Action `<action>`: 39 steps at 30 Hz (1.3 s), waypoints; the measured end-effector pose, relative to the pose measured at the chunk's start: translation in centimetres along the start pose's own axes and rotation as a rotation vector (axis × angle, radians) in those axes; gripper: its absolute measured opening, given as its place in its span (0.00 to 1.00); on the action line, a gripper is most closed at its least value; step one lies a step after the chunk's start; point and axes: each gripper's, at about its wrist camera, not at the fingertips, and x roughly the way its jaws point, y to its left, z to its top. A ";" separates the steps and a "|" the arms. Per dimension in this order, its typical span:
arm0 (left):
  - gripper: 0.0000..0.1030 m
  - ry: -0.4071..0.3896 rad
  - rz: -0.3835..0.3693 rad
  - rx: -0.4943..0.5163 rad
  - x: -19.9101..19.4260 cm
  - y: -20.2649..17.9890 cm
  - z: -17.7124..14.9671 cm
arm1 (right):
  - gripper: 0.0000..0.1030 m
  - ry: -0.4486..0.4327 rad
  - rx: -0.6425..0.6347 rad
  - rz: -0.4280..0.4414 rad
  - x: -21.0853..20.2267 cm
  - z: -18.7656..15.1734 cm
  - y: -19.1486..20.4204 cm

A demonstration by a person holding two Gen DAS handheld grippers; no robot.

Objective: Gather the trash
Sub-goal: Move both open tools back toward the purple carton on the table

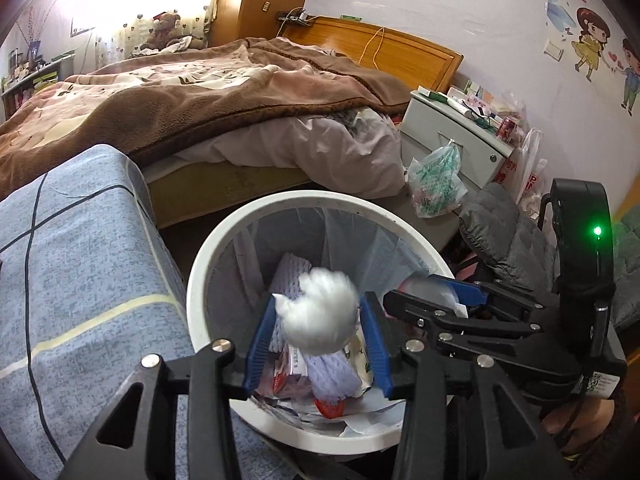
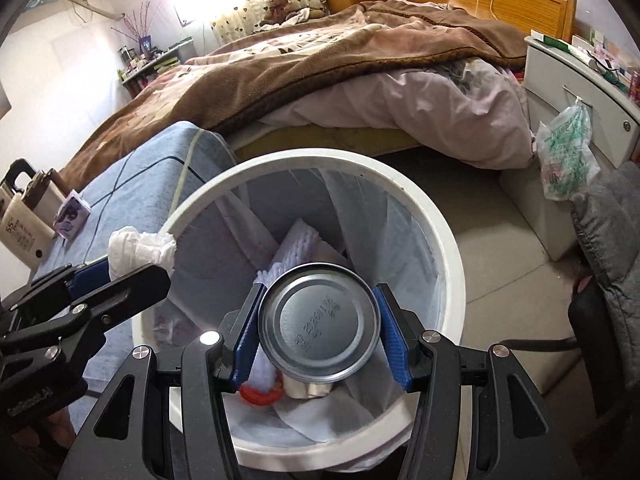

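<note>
Trash bin sits below both my tongs. Left tongs stand apart around a white tissue wad (blurred, whether touching I cannot tell); right tongs are clamped on a tin can over the bin's liner.

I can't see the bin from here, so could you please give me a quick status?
Left gripper open, tissue wad dropping free. Right gripper shut on can. Both over trash bin. Nothing in the way.
</note>
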 end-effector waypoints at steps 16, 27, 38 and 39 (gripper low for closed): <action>0.55 -0.055 0.027 -0.030 -3.0 1.6 -0.5 | 0.53 -0.067 0.016 0.016 -2.1 0.1 0.7; 0.56 -0.116 0.089 -0.077 -6.5 4.2 -1.6 | 0.53 -0.097 -0.020 0.048 -3.3 0.2 3.6; 0.57 -0.164 0.164 -0.149 -10.1 8.6 -3.4 | 0.53 -0.115 -0.086 0.093 -3.6 0.4 8.1; 0.57 -0.170 0.173 -0.159 -10.5 9.2 -3.6 | 0.53 -0.115 -0.094 0.099 -3.5 0.3 8.6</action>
